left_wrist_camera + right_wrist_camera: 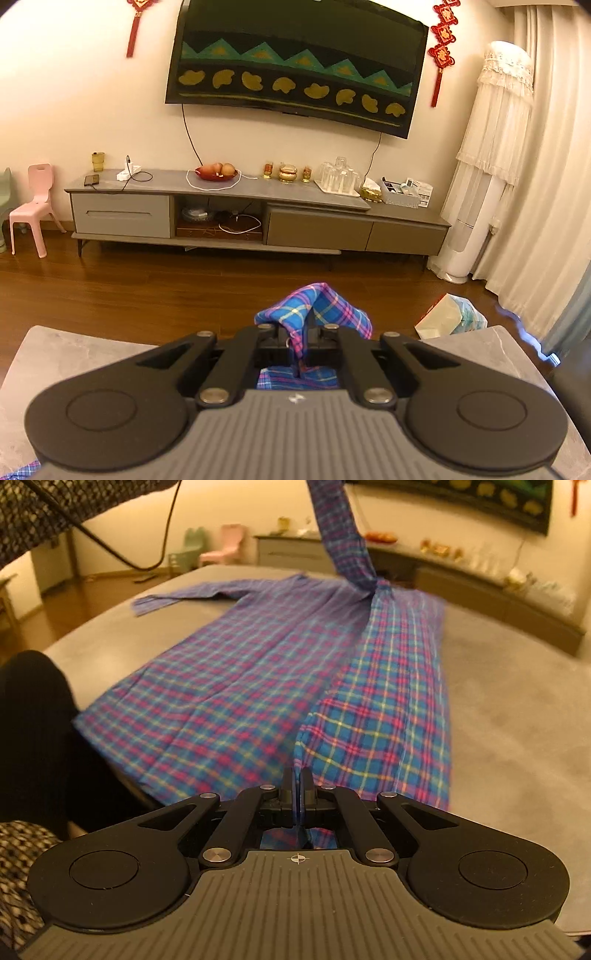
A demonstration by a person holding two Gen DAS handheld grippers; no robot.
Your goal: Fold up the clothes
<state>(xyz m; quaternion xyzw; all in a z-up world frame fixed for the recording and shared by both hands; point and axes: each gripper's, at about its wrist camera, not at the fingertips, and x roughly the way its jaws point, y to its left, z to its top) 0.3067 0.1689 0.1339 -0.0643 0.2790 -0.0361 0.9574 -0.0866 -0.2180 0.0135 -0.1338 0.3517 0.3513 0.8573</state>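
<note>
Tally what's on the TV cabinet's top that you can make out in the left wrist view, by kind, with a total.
Fruit plate: 1
Phone: 1
Power strip: 1
Tray of glasses: 1
Tissue box: 1
Basket: 1
Yellow cup: 1
Gold ornaments: 3
Total: 10

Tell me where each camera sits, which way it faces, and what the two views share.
Left wrist: on the left gripper, raised, facing the TV cabinet and wall TV; its fingers pinch a bunch of the plaid shirt. No body shows.
Right wrist: on the right gripper, low over the grey table, looking along the spread plaid shirt, hem pinched; a patterned sleeve and dark clothing show.
Shared: shirt, table, TV cabinet, pink chair.
</note>
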